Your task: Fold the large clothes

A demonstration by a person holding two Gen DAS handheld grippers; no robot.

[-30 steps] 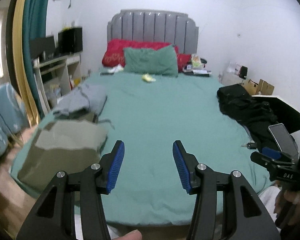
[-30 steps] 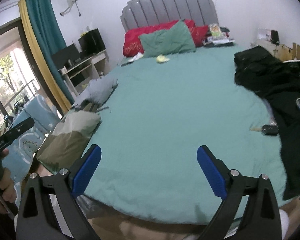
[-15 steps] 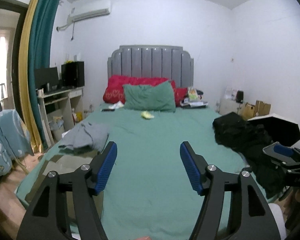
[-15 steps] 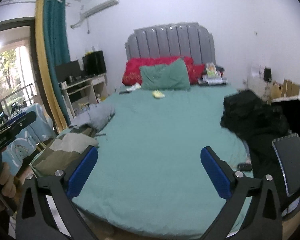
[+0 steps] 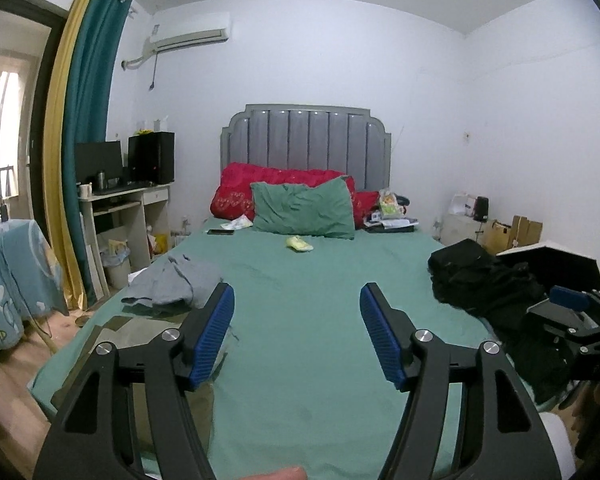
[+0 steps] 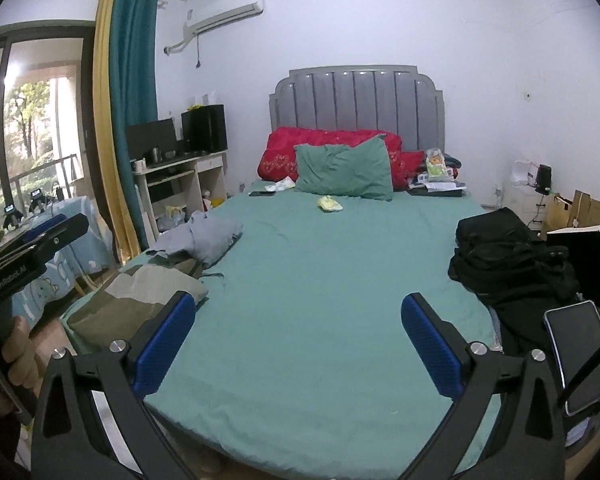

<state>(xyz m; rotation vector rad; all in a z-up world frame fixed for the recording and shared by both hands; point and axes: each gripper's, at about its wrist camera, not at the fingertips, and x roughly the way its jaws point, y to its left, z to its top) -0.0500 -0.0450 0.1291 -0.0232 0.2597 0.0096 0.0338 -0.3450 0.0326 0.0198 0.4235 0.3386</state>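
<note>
A bed with a green sheet (image 5: 320, 320) (image 6: 320, 300) fills both views. A crumpled grey garment (image 5: 168, 286) (image 6: 204, 238) lies at its left edge. A folded olive and beige garment (image 5: 136, 328) (image 6: 136, 300) lies in front of it near the left corner. A pile of black clothes (image 5: 484, 284) (image 6: 512, 264) lies on the right side. My left gripper (image 5: 296, 300) is open and empty, held above the foot of the bed. My right gripper (image 6: 298, 312) is open wide and empty, also at the foot.
Red and green pillows (image 5: 304, 208) lie at the grey headboard (image 5: 308, 140). A small yellow item (image 5: 298, 244) lies mid-bed. A desk with a monitor (image 5: 120, 200) stands left. A phone on a mount (image 6: 580, 356) is at the right. Boxes (image 5: 512, 234) stand by the right wall.
Both grippers have tilted up from looking down at the bed to looking level across the room. Both stay open and empty.
</note>
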